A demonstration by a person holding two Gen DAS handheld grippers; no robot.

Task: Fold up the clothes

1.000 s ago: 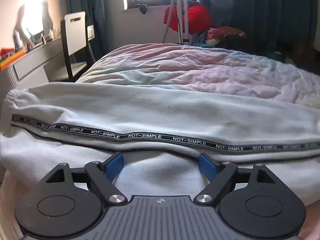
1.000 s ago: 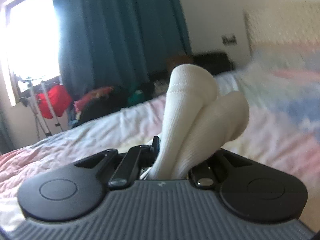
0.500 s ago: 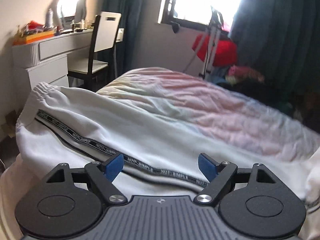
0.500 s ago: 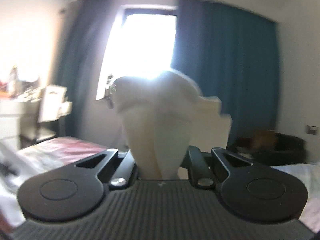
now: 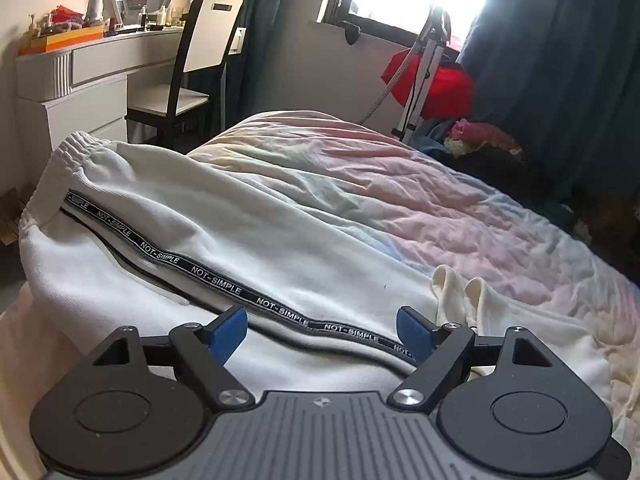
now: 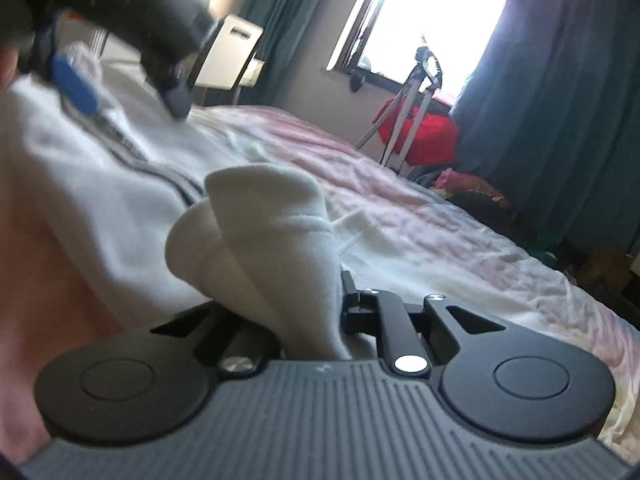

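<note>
Two grippers worked over the bed [image 5: 460,208]: the left gripper [image 5: 322,330] hung wide open and empty above the white pants [image 5: 224,236], whose black stripe [image 5: 224,286] only its own view read clearly, while only the right view showed the right gripper [image 6: 310,316] clamped on white socks [image 6: 272,240], with the left gripper [image 6: 120,76] blurred at upper left. Half a second earlier the socks stood against the window; now they were low beside the pants, and sock tips [image 5: 460,292] had entered the left view.
</note>
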